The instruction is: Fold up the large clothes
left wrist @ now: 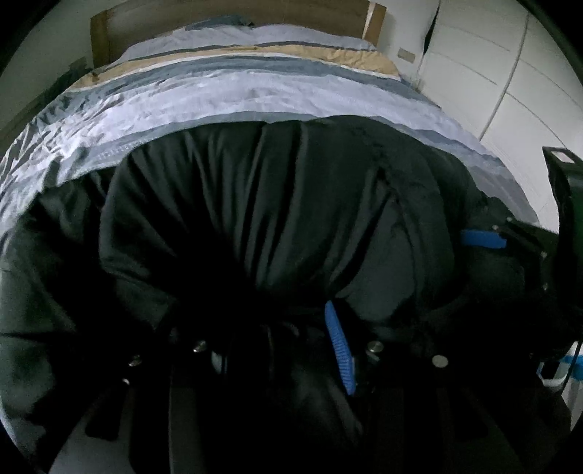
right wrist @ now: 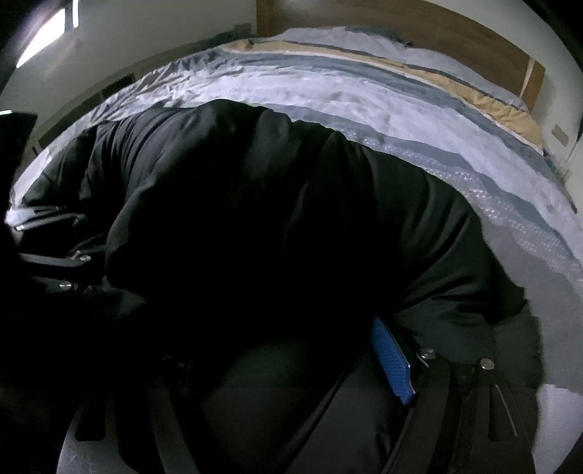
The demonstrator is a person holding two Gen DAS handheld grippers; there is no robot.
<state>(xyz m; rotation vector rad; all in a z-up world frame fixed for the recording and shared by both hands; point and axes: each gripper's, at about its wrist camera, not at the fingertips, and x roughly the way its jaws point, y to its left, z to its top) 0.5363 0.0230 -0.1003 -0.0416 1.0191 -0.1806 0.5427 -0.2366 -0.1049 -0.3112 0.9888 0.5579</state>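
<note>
Fingers first: the left gripper (left wrist: 291, 350) has one blue pad (left wrist: 339, 346) showing and the other buried under black cloth, with the fabric bunching into pleats right at the jaws, so it looks clamped on the jacket (left wrist: 273, 204). Same deal on the right gripper (right wrist: 328, 361): one blue pad (right wrist: 391, 359) visible, the rest swallowed by fabric, pinched on the jacket too as far as I can tell.

The jacket is a big dark puffy thing, ballooning up just ahead of both sets of fingers and draping down around them. In the left view the right gripper pokes in off to the right side, touching the same garment.

Beyond the fingers the jacket rests on a bed (left wrist: 255, 91) with a striped blue, white and tan cover. Further past that is a wooden headboard (left wrist: 233, 18), and a white wardrobe (left wrist: 510, 73) sits off to the right.
</note>
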